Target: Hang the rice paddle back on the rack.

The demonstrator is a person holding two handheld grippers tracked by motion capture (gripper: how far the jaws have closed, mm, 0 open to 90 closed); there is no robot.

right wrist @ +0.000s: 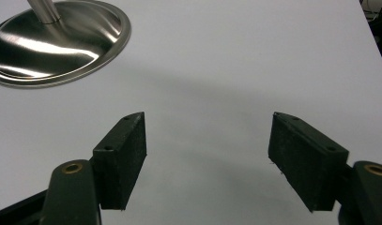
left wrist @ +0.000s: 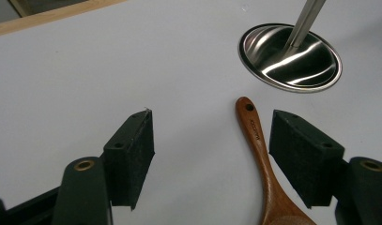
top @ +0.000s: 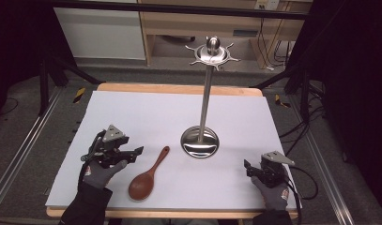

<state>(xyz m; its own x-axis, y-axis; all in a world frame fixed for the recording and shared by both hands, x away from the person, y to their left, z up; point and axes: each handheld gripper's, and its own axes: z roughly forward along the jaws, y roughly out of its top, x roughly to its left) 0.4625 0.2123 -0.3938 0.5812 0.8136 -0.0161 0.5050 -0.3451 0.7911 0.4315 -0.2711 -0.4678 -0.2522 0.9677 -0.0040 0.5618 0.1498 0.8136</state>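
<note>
**Both tongs wide apart, wooden spoon lying by the steel stand**

While both gloved hands rest low on the white surface (top: 132, 112), the left tongs (top: 138, 151) sit at the near left and the right tongs (top: 247, 165) at the near right, well apart from each other. The left tongs are spread wide and hold nothing; in the left gripper view (left wrist: 212, 150) their two black pads frame bare surface, with the wooden spoon (left wrist: 261, 159) lying just inside the right-hand pad, whether touching it I cannot tell. The right tongs are likewise spread wide and empty, as the right gripper view (right wrist: 207, 154) shows, with only white surface between the pads.

The wooden spoon (top: 148, 176) lies flat between the two hands, nearer the left one, its bowl toward the near edge and its handle angled up toward the stand. A hole shows at the handle's tip.

The steel utensil stand (top: 205, 93) is upright near the middle of the surface, a slim pole rising from a round dished base (top: 199, 143) to a hooked crown at the top. The spoon's handle tip is near the base but apart from it.
</note>
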